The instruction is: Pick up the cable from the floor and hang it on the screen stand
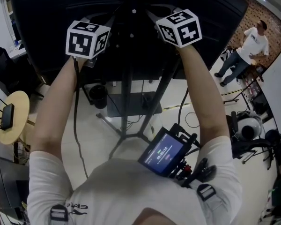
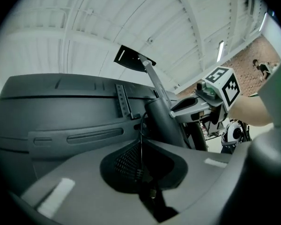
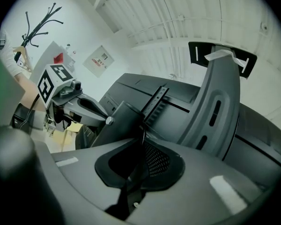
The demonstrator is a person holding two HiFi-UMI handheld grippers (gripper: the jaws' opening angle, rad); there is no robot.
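The left gripper [image 2: 143, 161] and right gripper [image 3: 141, 150] were each closed on the thin cable [image 2: 141, 146], against the screen stand [image 2: 165, 118].

Round wooden table [image 1: 19, 106] with black router [image 1: 7, 116] at nine o'clock, standing person [image 1: 249, 43] at two o'clock, black bin [image 1: 98, 96] near centre

A lab-like workshop: a brick wall [image 1: 268, 7], a whiteboard [image 1: 280, 81], a large screen [image 1: 47, 22] on a stand [image 1: 125, 102], a router [image 1: 7, 116] on a round table [image 1: 19, 102], ribbed ceiling [image 2: 131, 22] overhead
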